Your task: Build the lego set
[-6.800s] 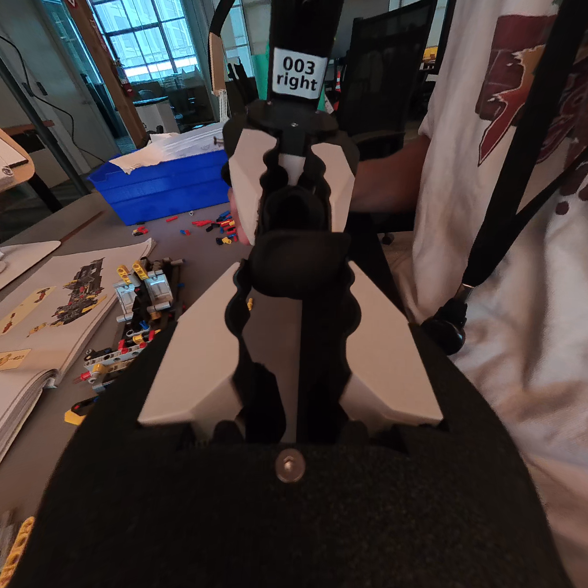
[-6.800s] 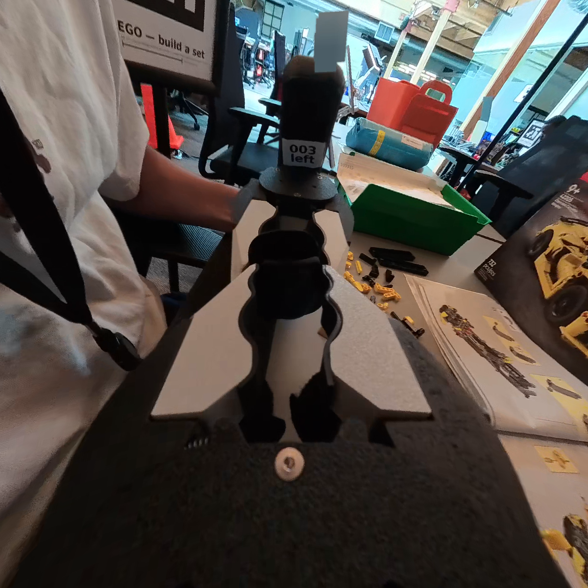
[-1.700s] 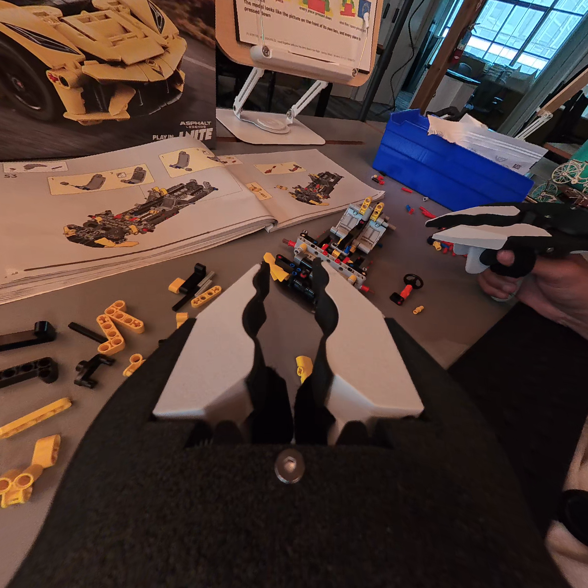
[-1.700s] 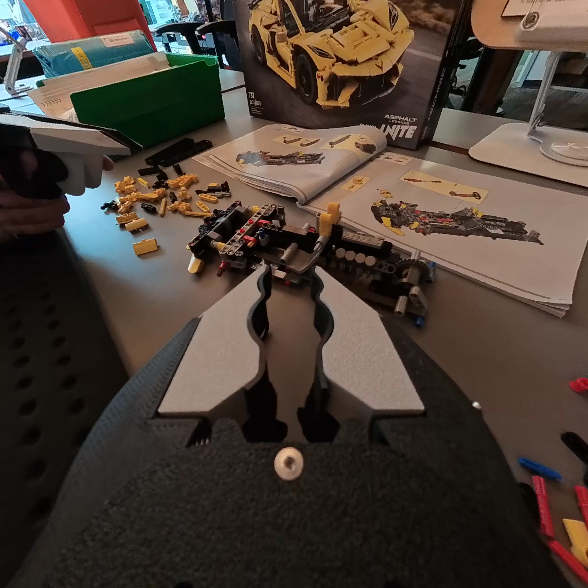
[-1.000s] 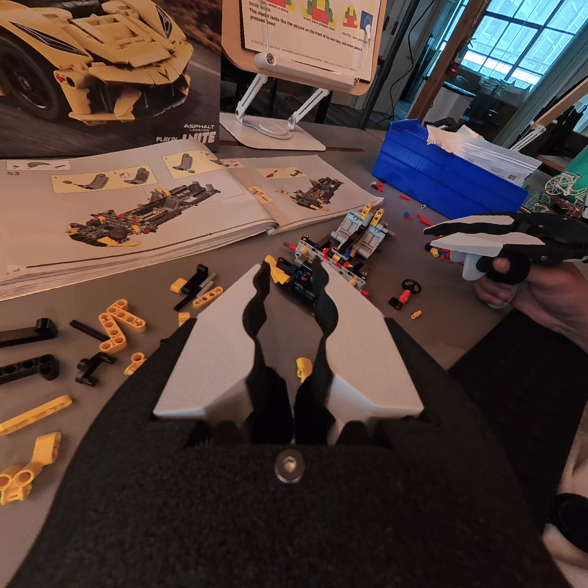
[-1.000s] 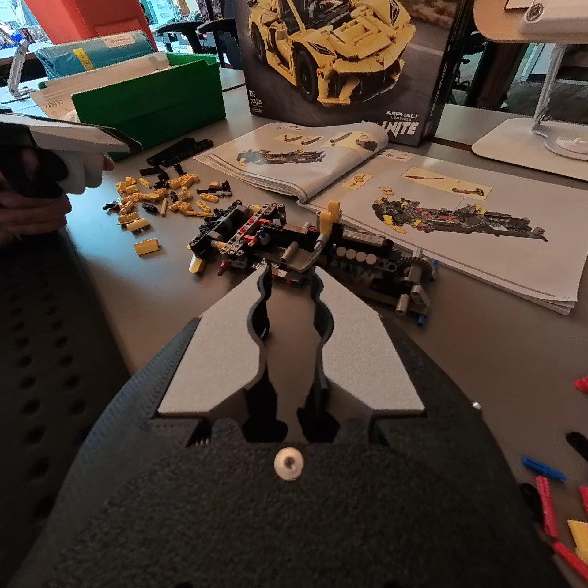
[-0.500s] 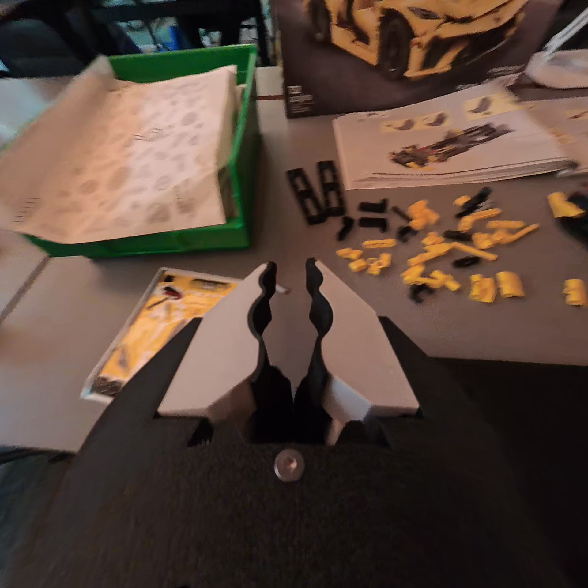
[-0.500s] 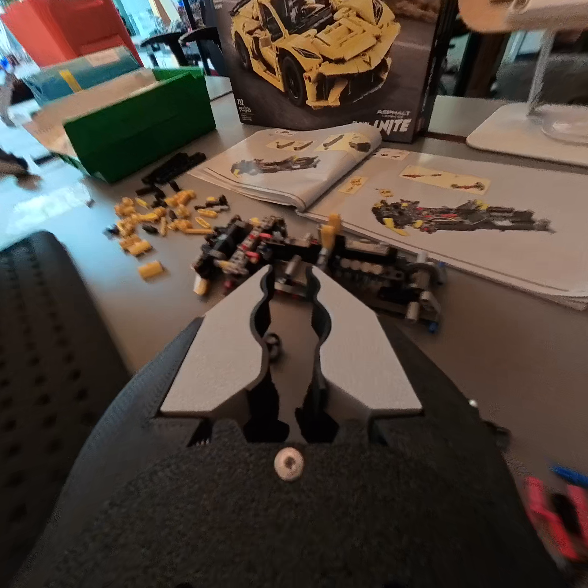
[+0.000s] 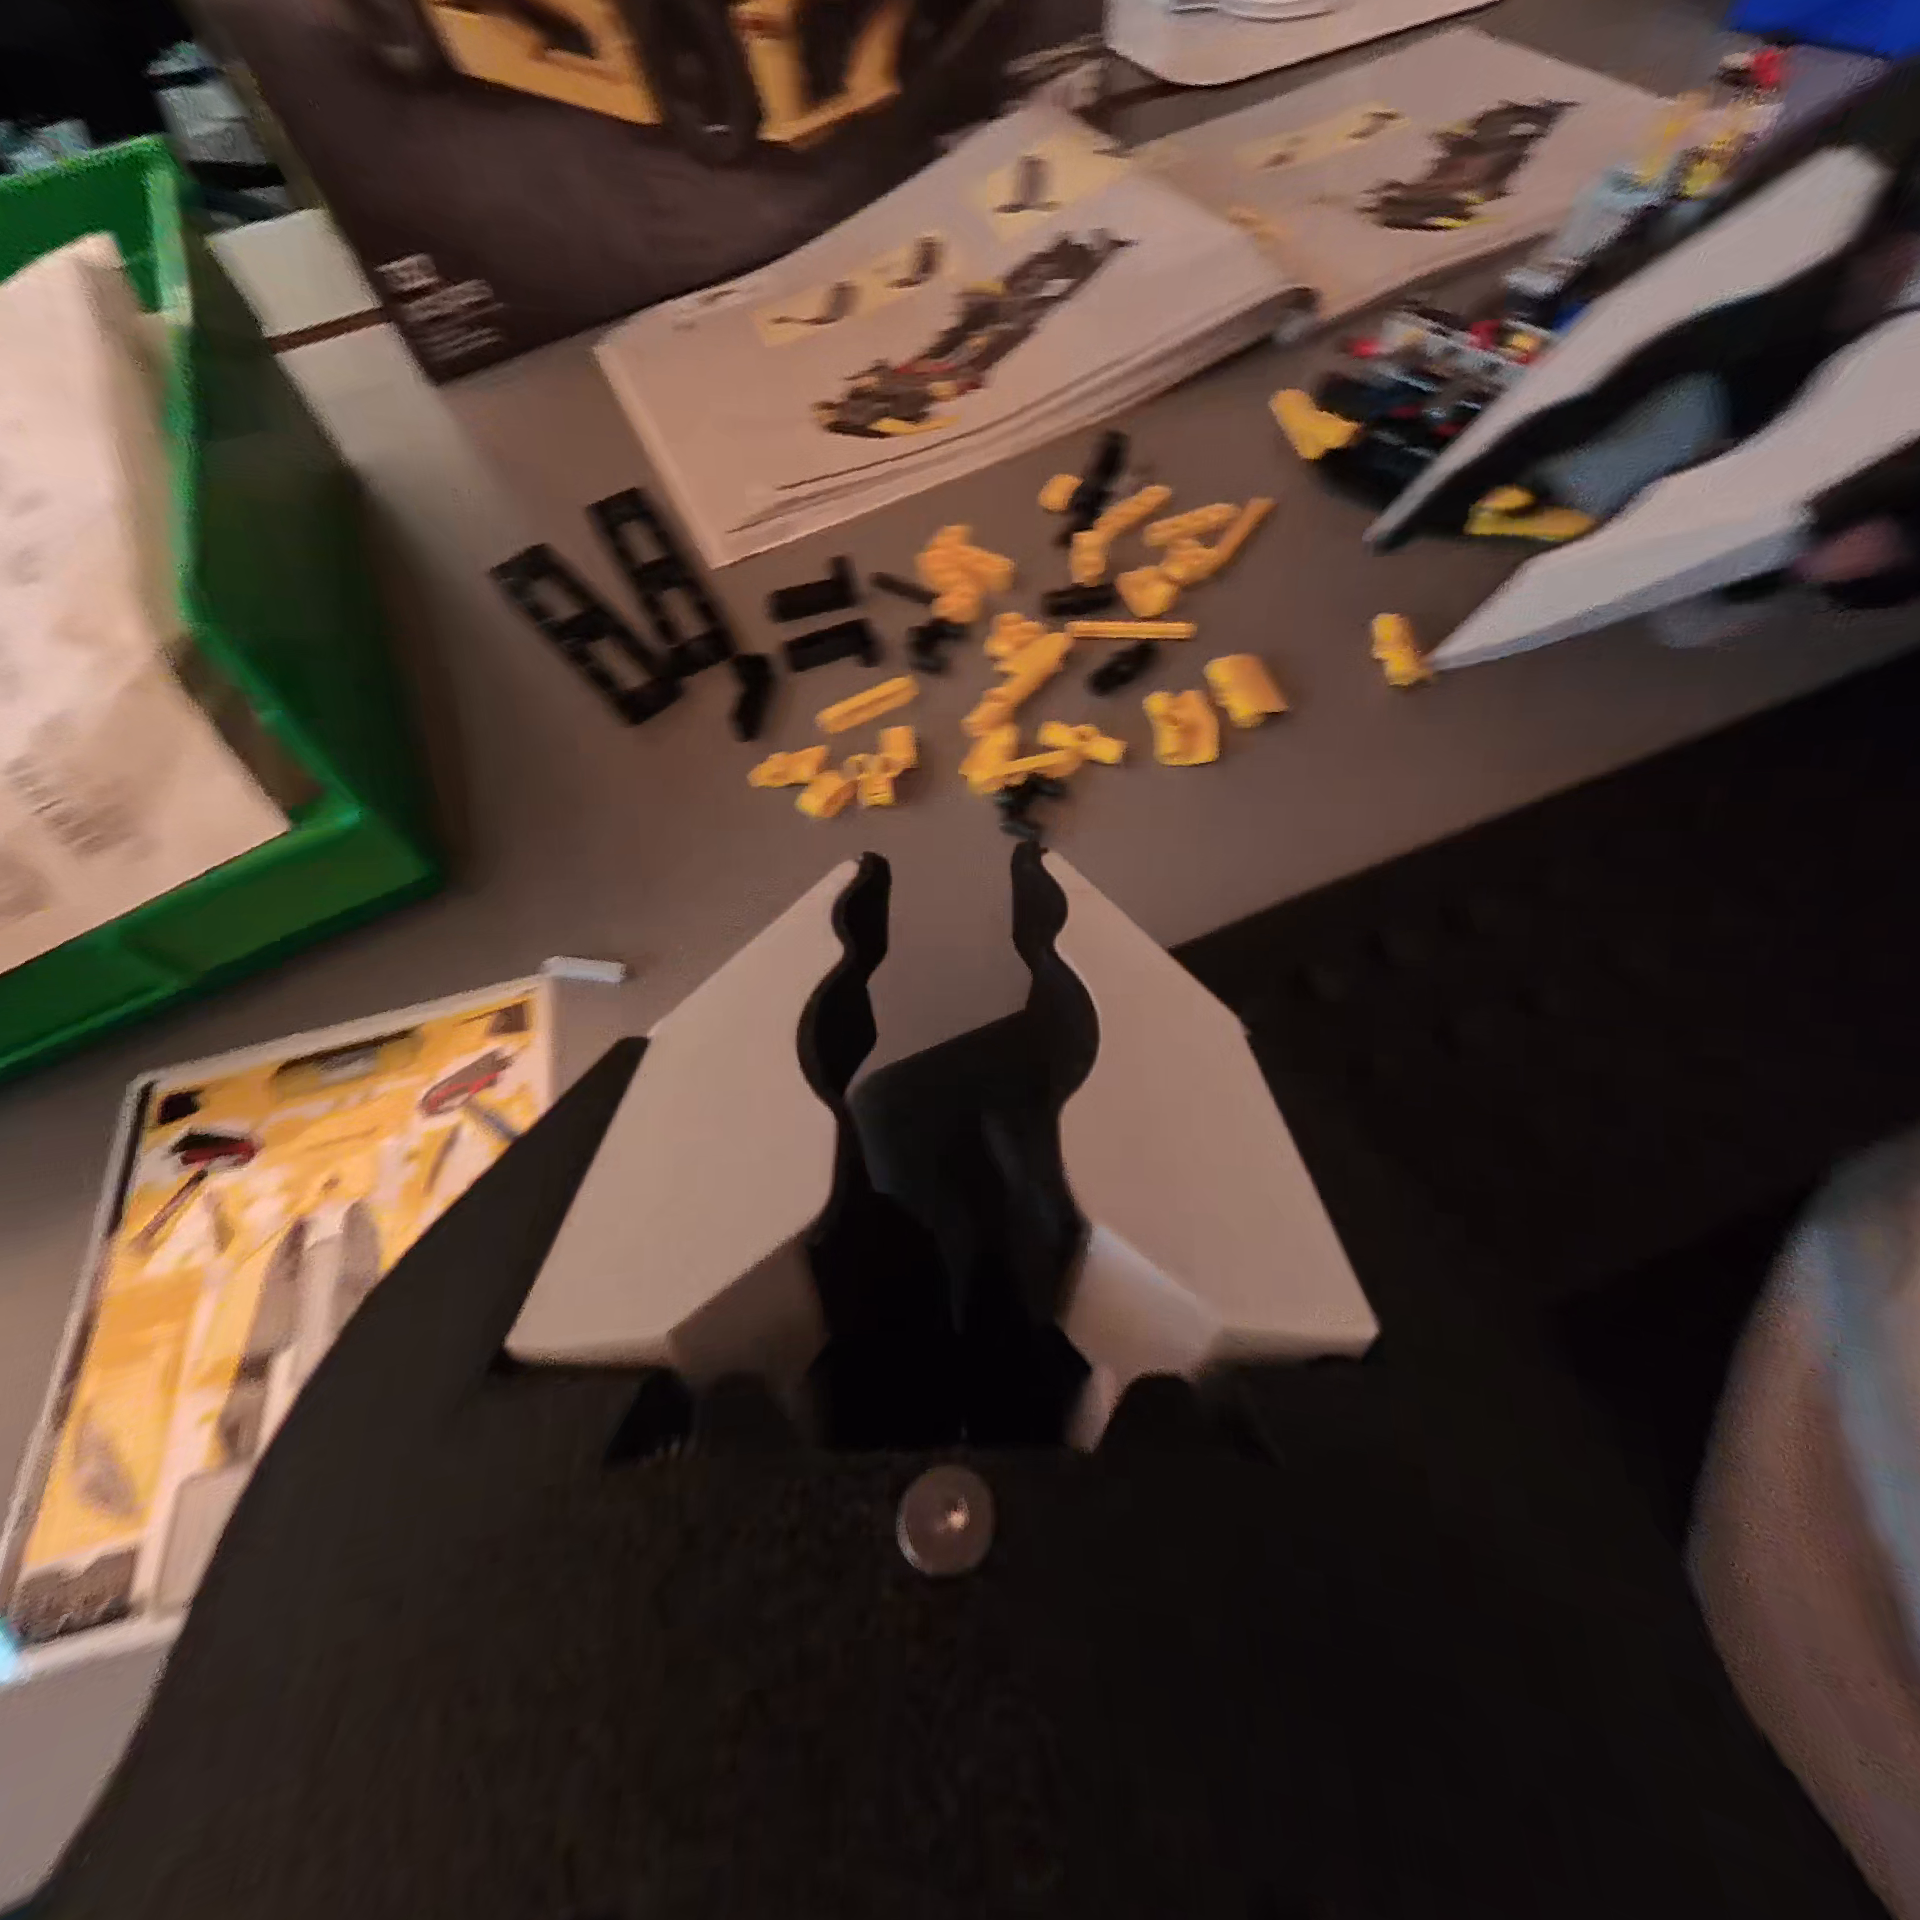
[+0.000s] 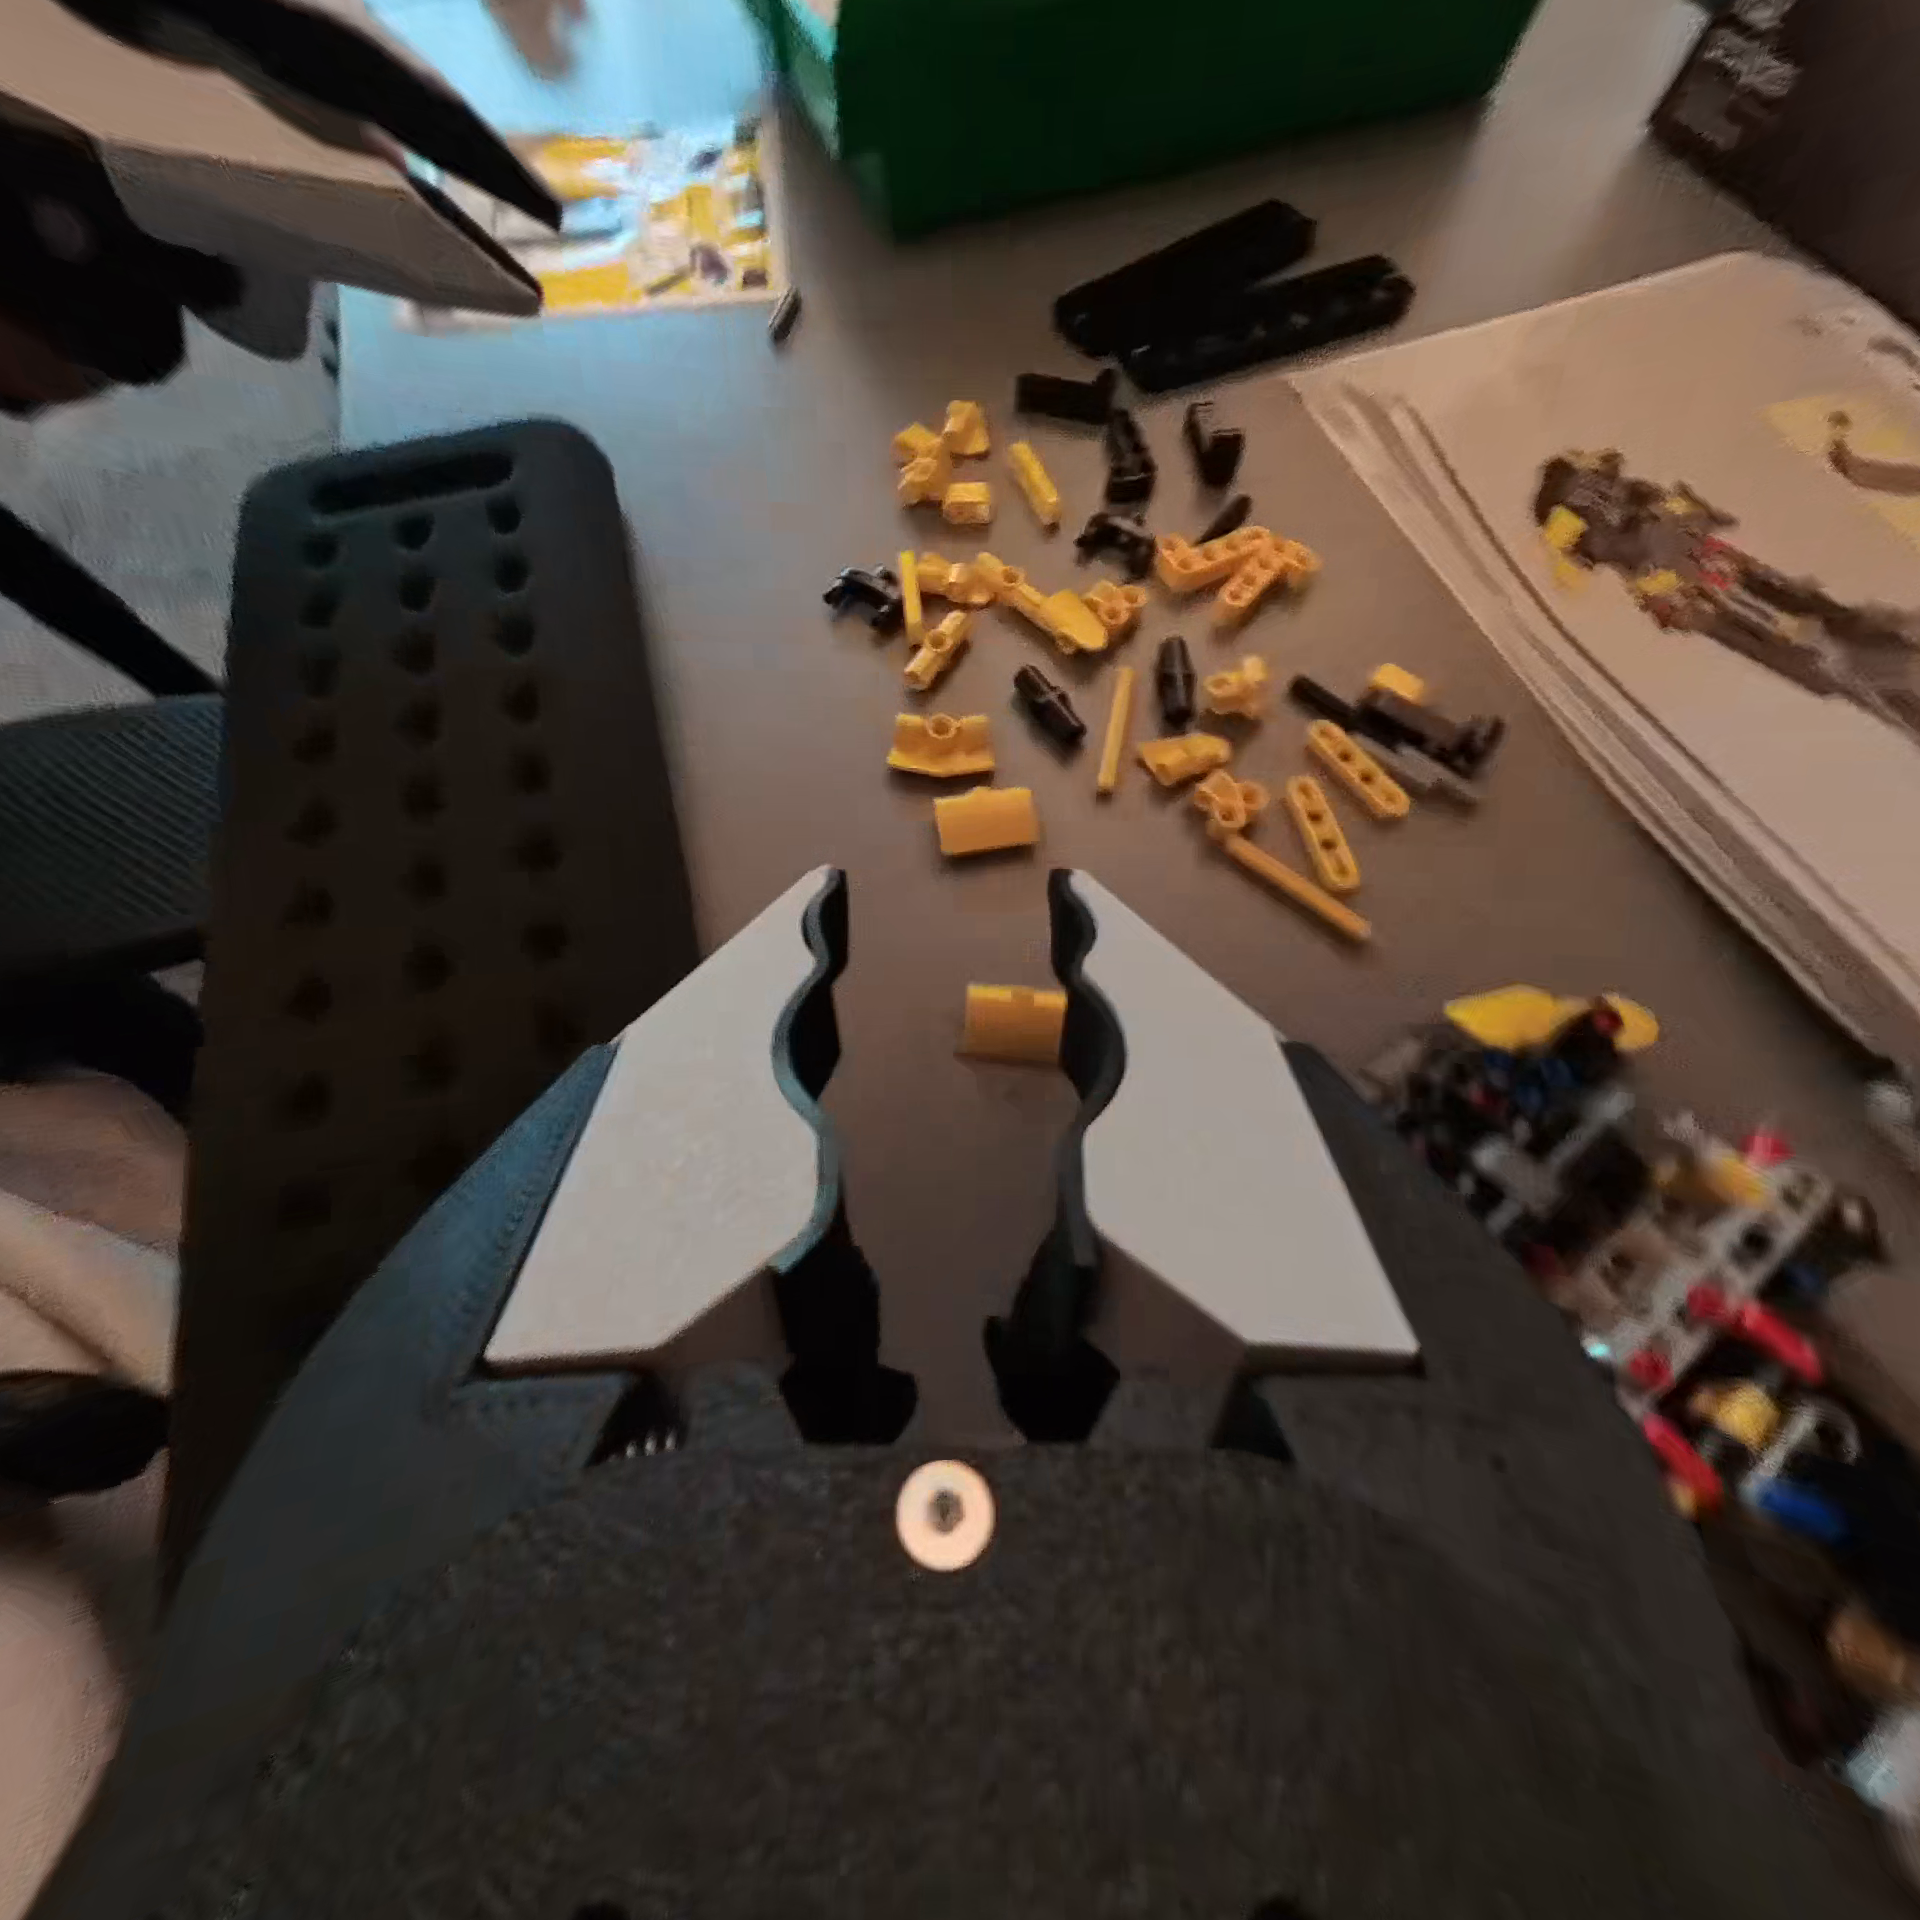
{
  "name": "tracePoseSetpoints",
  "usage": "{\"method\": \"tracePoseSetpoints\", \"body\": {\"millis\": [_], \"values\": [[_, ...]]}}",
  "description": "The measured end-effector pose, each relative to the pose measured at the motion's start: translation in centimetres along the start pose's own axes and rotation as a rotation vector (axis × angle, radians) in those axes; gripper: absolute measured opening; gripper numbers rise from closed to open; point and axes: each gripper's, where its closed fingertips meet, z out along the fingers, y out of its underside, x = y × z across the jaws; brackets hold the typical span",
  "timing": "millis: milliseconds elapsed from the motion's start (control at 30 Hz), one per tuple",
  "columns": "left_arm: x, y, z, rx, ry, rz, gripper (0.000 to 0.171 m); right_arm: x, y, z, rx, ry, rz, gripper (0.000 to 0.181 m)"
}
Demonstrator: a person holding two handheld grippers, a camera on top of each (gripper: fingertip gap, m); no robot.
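Yellow and black lego pieces (image 10: 1101, 644) are scattered on the bench (image 10: 748, 727); the right tool (image 10: 948, 894) is held open and empty over a yellow brick (image 10: 1010, 1023), the left tool (image 9: 948, 873) likewise parted, apparently empty.

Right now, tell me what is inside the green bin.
In the left wrist view, the green bin holds a large pale printed paper sheet lying over its opening. Whatever sits beneath that sheet is covered, and the picture is blurred.

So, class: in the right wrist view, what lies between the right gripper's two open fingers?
One small yellow brick lies on the grey table, near the inner edge of one finger of the right gripper; otherwise that stretch is bare.
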Motion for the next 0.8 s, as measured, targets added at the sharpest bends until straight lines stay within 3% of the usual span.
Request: {"method": "tracePoseSetpoints", "body": {"millis": [167, 267, 333, 467, 533, 600, 800], "values": [[1.8, -1.1, 0.6, 0.041, 0.089, 0.045, 0.022, 0.0, 0.2, 4.2, -0.188, -0.040, -0.085, 0.048], [2.2, -1.7, 0.7, 0.085, 0.129, 0.016, 0.021, -1.0, -0.4, 5.4, -0.189, -0.139, 0.011, 0.047], [2.4, -1.8, 0.8, 0.104, 0.159, 0.009, 0.021, -0.7, -0.4, 6.0, -0.184, -0.128, 0.024, 0.046], [2.8, -1.9, 1.2, 0.124, 0.190, 0.041, 0.021, -0.8, -0.2, 6.7, -0.190, -0.124, 0.017, 0.035], [2.9, -1.8, 1.6, 0.119, 0.192, 0.076, 0.021, -0.8, -0.1, 6.8, -0.197, -0.116, -0.007, 0.013], [3.0, -1.7, 2.1, 0.110, 0.183, 0.131, 0.022, -0.5, -0.1, 6.7, -0.193, -0.108, -0.010, 0.001], [3.0, -0.6, 3.7, 0.021, 0.175, 0.217, 0.024, -0.2, -0.5, 5.7, -0.150, -0.151, 0.023, 0.003]]}}
